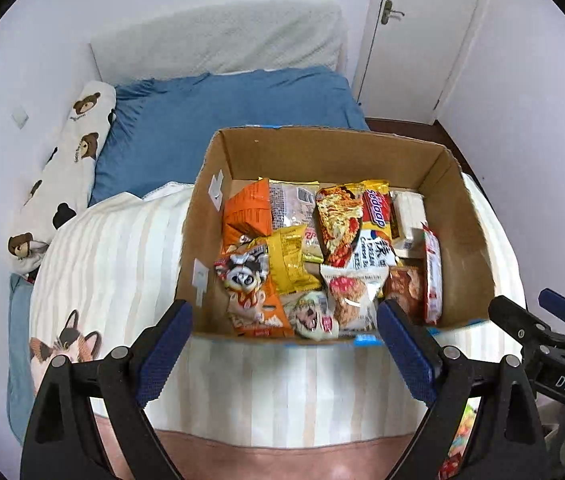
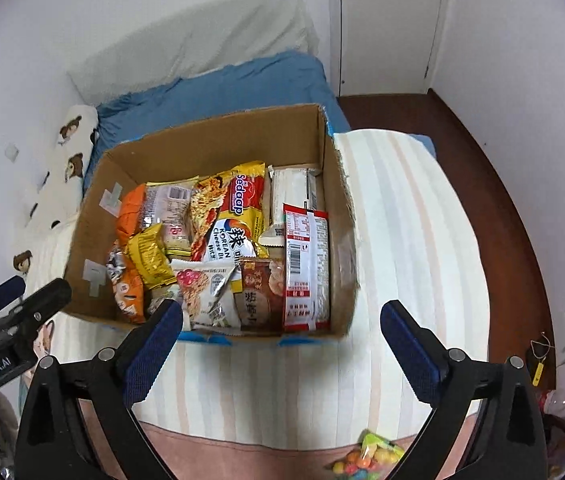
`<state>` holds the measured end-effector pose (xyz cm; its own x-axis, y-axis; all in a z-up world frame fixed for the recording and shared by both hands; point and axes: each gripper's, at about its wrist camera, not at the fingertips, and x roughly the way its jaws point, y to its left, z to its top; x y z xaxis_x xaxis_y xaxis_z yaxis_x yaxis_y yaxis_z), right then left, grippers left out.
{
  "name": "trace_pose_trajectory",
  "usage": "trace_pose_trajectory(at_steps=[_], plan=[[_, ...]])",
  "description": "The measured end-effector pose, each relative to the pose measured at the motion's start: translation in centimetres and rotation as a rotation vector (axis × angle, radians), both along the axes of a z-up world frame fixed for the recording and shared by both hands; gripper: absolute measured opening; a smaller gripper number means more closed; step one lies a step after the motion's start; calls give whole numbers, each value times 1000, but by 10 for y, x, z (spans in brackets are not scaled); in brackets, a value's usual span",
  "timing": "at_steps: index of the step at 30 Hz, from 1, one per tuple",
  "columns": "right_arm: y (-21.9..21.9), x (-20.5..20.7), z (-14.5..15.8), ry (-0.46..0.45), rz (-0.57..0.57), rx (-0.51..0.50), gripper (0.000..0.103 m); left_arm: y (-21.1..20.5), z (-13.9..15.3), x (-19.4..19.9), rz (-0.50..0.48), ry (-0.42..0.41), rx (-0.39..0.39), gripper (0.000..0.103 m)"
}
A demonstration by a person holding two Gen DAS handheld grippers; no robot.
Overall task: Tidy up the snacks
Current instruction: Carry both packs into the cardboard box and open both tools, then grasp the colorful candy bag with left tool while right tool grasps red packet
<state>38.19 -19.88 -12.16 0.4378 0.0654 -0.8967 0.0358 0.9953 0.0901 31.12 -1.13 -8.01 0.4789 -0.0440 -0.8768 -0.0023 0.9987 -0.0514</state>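
Left: our left gripper (image 1: 284,322), jaws wide, holding nothing. Centre: open brown cardboard box (image 1: 470,240) on the cream striped quilt (image 1: 122,248), filled with assorted foil snack packets (image 1: 322,260). Right: our right gripper (image 2: 282,324), jaws wide, holding nothing. Near edge, right: clear bag of coloured candies (image 2: 366,458) outside the box.

Left gripper (image 1: 284,342): jaws spread wide, nothing between blue pads (image 1: 164,354); black finger arms angle up from near edge of view. Right gripper (image 2: 282,344): jaws likewise wide apart, empty, blue pads (image 2: 412,356) facing inward. Both level, pointing far, side by side. Right gripper shows at right edge of left view; left gripper shows at left edge of right view. Grippers apart, not touching.
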Motion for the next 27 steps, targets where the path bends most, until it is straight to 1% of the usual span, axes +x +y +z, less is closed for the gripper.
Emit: trace_pose_trajectory(at_steps=[11,14,16,18,21,23,24,27], plan=[[3,-65,42,-106,1,12,101,-3,27,-65,-8,-93,21,94],[3,-80,51,-121,6,36,101,-3,33,-76,-6,-110,19,94],[0,-91,54,-118,3,63,101,-4,34,-84,-12,-111,6,94],[-5,-104,54,-112,-6,93,101,-8,33,-93,-20,-110,9,94],[-22,-126,44,-78,-47,135,101,-22,22,-108,-48,-90,28,94],[-43,-143,26,-28,-98,165,101,-37,5,-117,-84,-54,37,94],[-51,-149,17,-5,-119,171,101,-46,-6,-122,-108,-28,40,94],[-82,-170,-20,91,-198,191,101,-79,-49,-133,-192,90,23,94]])
